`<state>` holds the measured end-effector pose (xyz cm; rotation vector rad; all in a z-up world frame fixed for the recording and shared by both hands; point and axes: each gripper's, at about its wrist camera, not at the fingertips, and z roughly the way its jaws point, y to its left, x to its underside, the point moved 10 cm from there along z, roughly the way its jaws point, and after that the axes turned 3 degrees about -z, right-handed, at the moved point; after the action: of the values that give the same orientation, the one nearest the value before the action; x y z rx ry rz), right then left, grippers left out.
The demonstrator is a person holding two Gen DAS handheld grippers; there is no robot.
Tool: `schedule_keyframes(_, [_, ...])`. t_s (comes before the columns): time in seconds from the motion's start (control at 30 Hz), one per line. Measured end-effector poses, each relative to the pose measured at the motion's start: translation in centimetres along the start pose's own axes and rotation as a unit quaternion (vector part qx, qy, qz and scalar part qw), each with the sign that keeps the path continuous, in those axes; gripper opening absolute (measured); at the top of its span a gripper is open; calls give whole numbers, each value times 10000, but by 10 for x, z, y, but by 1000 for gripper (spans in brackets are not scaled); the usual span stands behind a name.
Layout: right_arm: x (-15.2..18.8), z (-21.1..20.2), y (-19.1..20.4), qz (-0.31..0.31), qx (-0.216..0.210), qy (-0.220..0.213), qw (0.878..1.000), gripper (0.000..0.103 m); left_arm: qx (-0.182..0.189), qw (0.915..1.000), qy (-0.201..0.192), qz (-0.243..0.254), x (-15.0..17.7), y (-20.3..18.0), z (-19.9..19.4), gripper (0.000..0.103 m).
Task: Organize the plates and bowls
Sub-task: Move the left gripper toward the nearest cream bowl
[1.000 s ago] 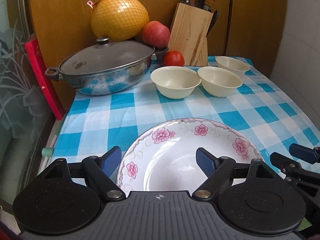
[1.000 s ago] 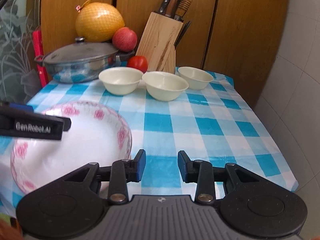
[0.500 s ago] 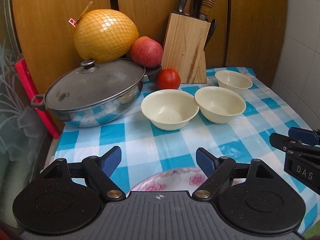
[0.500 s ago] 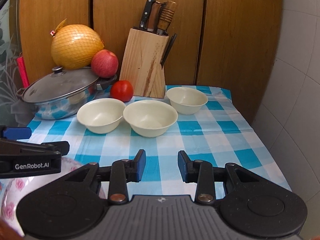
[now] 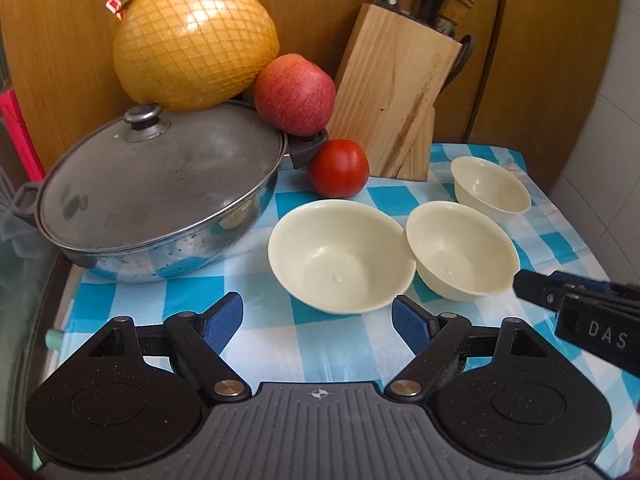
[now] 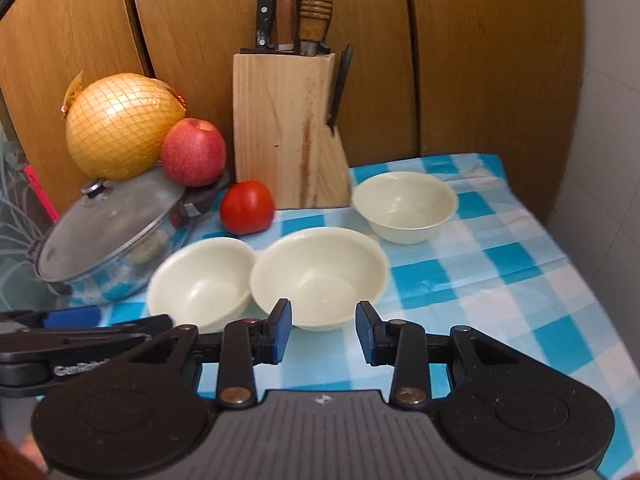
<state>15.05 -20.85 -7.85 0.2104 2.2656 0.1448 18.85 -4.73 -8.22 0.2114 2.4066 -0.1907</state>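
Three cream bowls stand on the blue checked cloth: a left bowl [image 5: 340,254] [image 6: 202,280], a middle bowl [image 5: 460,254] [image 6: 320,276] touching it, and a smaller far bowl [image 5: 490,184] [image 6: 404,204] apart near the knife block. My left gripper [image 5: 318,320] is open and empty, just short of the left bowl's near rim. My right gripper [image 6: 323,332] is open and empty, with a narrower gap, just short of the middle bowl. The flowered plate is out of view.
A lidded steel pot [image 5: 156,204] stands at the left with a netted pomelo [image 5: 194,42] and an apple [image 5: 294,94] behind it. A tomato [image 5: 338,168] and a wooden knife block [image 5: 390,108] stand at the back. A tiled wall [image 6: 600,140] borders the right.
Both grippers have moved forward over the table toward the bowls. The flowered plate has dropped out of both views. The jaws have kept their openings.
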Motion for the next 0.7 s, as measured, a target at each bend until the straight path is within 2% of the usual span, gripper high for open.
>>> schedule_keyframes(0.1, [-7, 10, 12, 146, -319, 120, 9993, 33, 38, 9998, 112, -185, -5, 5, 11, 86])
schedule_keyframes(0.17, [-10, 16, 18, 104, -364, 137, 9992, 33, 48, 9995, 199, -258, -6, 7, 19, 86])
schedule_keyframes(0.3, [-8, 30, 30, 333, -740, 445, 9957, 27, 173, 9976, 427, -524, -6, 11, 33, 84])
schedule_keyframes(0.43, [-6, 40, 37, 521, -941, 585, 9925, 21, 321, 9949, 572, -773, -7, 14, 42, 79])
schedule_keyframes(0.57, [1, 55, 40, 967, -1180, 842, 9847, 17, 234, 9943, 662, -802, -6, 16, 51, 72])
schedule_keyframes(0.7, [4, 67, 42, 1197, -1240, 935, 9806, 17, 196, 9932, 691, -919, -9, 21, 57, 67])
